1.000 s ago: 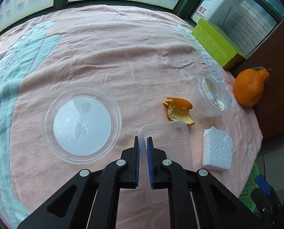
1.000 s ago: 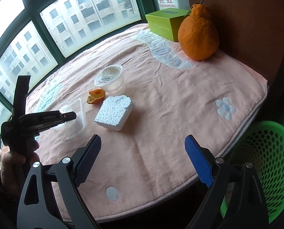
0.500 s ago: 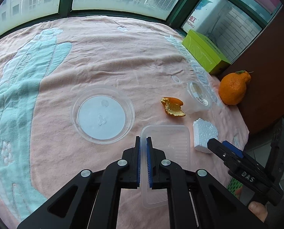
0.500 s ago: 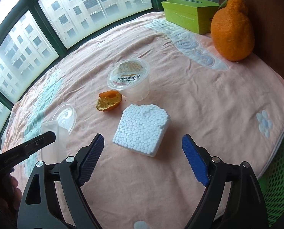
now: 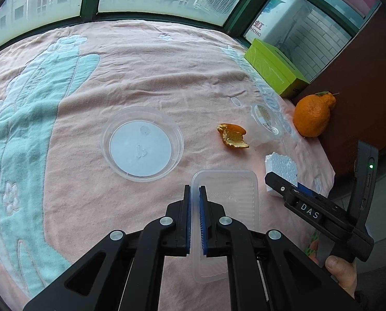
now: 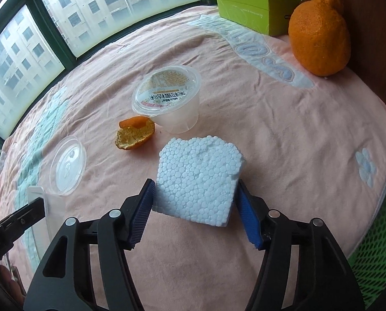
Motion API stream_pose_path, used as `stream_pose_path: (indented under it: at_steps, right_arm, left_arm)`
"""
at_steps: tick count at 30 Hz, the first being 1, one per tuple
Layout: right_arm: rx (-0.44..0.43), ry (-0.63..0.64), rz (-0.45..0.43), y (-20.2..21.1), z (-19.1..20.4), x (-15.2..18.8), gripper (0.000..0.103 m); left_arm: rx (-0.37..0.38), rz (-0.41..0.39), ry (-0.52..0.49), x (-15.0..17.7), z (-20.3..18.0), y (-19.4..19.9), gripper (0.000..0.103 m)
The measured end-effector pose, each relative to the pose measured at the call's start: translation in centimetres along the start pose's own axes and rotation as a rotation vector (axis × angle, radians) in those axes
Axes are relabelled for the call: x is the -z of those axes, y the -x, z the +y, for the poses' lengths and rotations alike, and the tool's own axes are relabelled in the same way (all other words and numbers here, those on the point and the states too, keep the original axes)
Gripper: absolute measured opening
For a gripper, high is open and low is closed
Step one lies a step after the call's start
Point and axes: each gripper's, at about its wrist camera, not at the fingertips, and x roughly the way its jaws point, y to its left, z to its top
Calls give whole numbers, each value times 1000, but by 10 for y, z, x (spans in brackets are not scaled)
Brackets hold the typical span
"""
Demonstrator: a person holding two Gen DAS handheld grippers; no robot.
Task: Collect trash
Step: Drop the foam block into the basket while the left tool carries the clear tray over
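My left gripper (image 5: pixel 195 194) is shut on the rim of a clear plastic tray (image 5: pixel 229 202) and holds it above the pink cloth. My right gripper (image 6: pixel 194 193) is open, its two pads (image 6: pixel 146 199) on either side of a white foam block (image 6: pixel 199 178) that lies on the cloth; the pads look close to or just touching its sides. The foam block (image 5: pixel 281 165) and right gripper (image 5: pixel 304 207) also show in the left wrist view. An orange peel (image 6: pixel 134 134), a lidded plastic cup (image 6: pixel 168 98) and a round clear lid (image 6: pixel 68 165) lie beyond.
A whole orange fruit (image 6: pixel 320 28) and a green box (image 6: pixel 255 2) stand at the far right by a brown wall. A green mesh basket (image 6: pixel 377 248) sits below the table's right edge. Windows run behind the table.
My right gripper has moved forward and down until its pads straddle the foam block, and has narrowed. My left gripper has lifted and drawn back with the tray still in it.
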Motion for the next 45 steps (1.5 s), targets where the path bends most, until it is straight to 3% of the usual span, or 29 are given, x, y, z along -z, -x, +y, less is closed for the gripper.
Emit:
stream_pose_path:
  at_steps: [10, 34, 37, 45]
  right_arm:
    - [19, -31, -68, 46, -36, 28, 62]
    - [325, -340, -34, 125, -258, 146, 65]
    - [337, -365, -51, 134, -270, 151, 74]
    - [347, -373, -101, 159, -280, 162, 75]
  left_arm:
    - [43, 22, -54, 11, -37, -2, 6]
    - [168, 120, -296, 62, -195, -26, 6]
    - [177, 134, -325, 66, -213, -30, 6]
    - [203, 189, -398, 83, -256, -48, 6]
